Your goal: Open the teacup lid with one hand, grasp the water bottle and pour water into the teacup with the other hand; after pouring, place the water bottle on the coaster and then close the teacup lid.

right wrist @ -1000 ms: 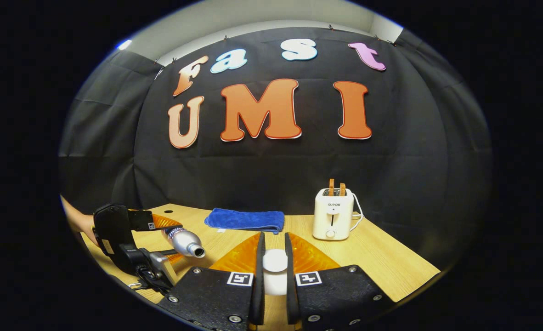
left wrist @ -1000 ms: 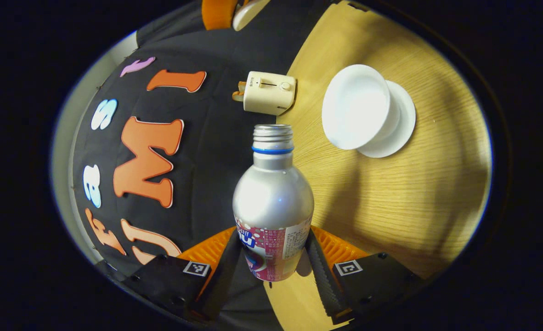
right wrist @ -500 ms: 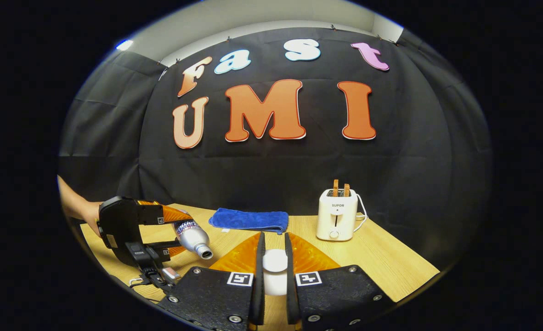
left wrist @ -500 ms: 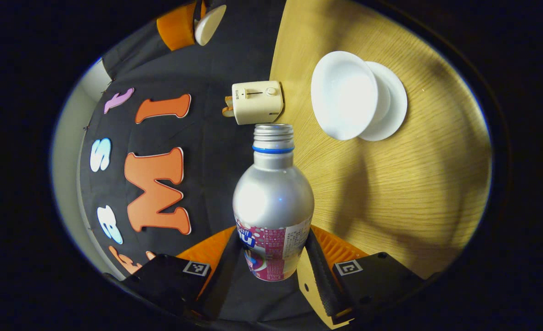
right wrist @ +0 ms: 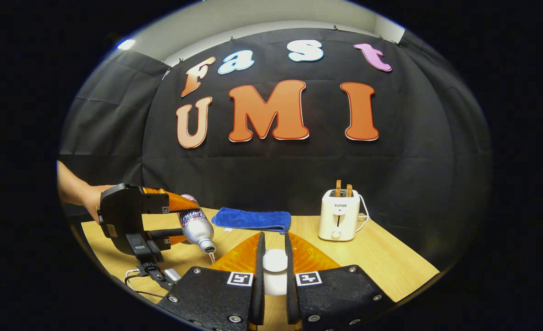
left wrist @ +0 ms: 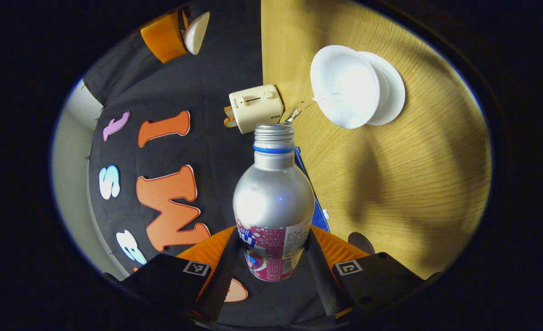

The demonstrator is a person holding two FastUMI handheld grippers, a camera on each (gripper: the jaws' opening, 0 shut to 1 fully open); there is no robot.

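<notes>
The left tongs (left wrist: 271, 257) are clamped on both sides of the water bottle (left wrist: 273, 202), tipped neck-down at far left, a bare hand (right wrist: 85, 195) behind them. The right tongs (right wrist: 274, 264) pinch the teacup lid (right wrist: 274, 266), level.

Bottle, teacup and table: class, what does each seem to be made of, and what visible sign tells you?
Bottle: likely aluminium, with a brushed silver sheen, threaded neck and printed label.
Teacup: probably glazed ceramic, plain glossy white; plastic is possible.
Table: wood or wood-look laminate, pale with fine grain lines and a matte finish.
</notes>
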